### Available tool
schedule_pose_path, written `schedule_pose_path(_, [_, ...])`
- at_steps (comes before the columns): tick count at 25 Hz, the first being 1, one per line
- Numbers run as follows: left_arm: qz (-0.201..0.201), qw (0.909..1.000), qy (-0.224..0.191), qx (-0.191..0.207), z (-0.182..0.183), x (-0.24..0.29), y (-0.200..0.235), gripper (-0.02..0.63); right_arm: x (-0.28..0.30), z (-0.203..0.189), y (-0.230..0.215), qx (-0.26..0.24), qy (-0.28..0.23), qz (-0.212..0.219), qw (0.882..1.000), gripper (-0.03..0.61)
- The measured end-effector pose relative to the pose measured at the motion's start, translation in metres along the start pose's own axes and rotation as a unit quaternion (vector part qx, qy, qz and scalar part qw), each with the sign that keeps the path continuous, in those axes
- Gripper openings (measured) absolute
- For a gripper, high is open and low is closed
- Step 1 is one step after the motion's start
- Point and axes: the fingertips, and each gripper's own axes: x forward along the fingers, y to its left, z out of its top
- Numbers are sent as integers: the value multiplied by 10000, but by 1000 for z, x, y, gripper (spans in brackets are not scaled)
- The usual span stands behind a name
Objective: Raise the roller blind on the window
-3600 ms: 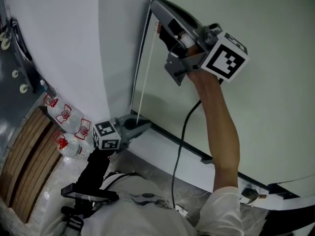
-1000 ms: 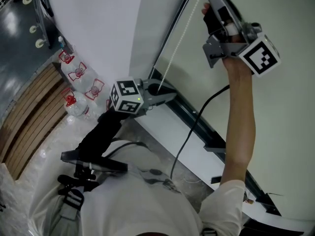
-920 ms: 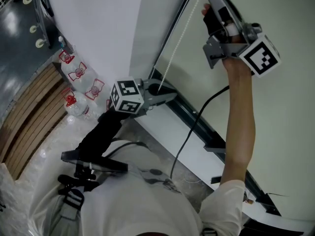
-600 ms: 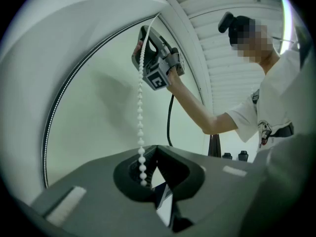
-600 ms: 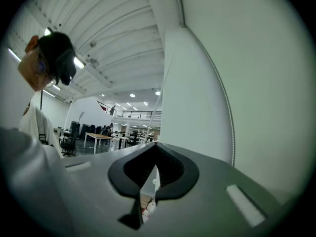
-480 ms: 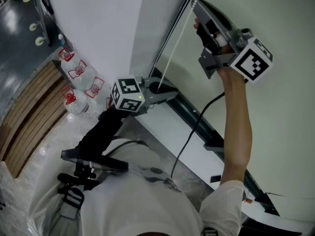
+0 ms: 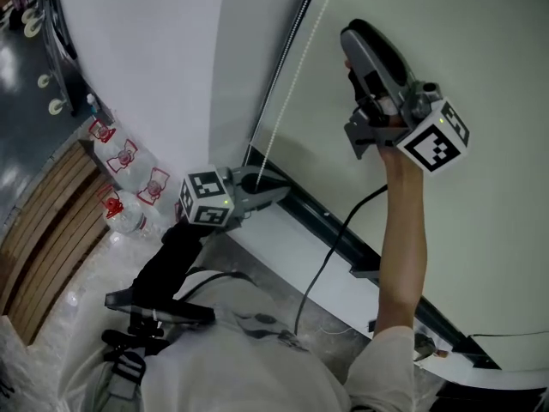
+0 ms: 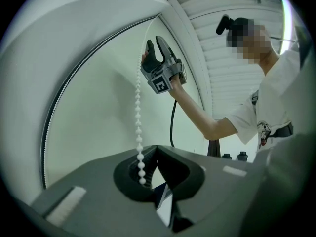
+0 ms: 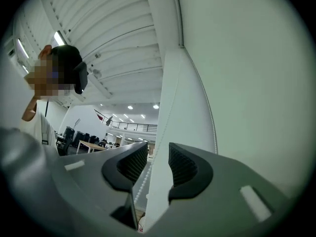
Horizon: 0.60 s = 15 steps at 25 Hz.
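Note:
The pale green roller blind fills the right of the head view, with its dark bottom rail low down. A white bead chain hangs along the blind's left edge. My left gripper is shut on the chain's lower part, and the beads drop into its closed jaws. My right gripper is held high against the blind, just right of the chain. Its jaws have just been opening. The chain runs through the gap with neither pad pressing on it.
A white wall pillar stands left of the window. Water bottles with red labels and wooden slats lie on the floor at the left. A black cable hangs from the right gripper along the person's raised arm.
My right gripper has come down a little beside the chain and its jaws have parted, letting go of the beads. The left gripper has kept its hold low on the chain.

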Motion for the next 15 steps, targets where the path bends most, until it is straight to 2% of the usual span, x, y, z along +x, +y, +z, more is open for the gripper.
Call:
schedule_pose_path(2, [-21,10000,15,-3,-2,-1,2,-2,8,-5,-5,-40,153,1,9999,141])
schedule_pose_path(5, [-41,10000,29,-3,-3,-2,-2,-2,24,-3,-1,179,145,193,9995,164])
schedule_pose_path(9, [-57,10000,57,-11,-2,2,-7,-2,40,12,7,349,59,492,9982,162])
schedule_pose_path(12, [-55,10000,67,1,-1,3,-8,-2,50,19,11,319,96,564,9979,158])
schedule_pose_path(13, [-56,10000,62,7,-1,3,-8,-2,53,21,11,302,108,539,9980,147])
schedule_pose_path(15, [-60,10000,49,11,0,3,-9,-2,53,26,8,316,54,436,9985,43])
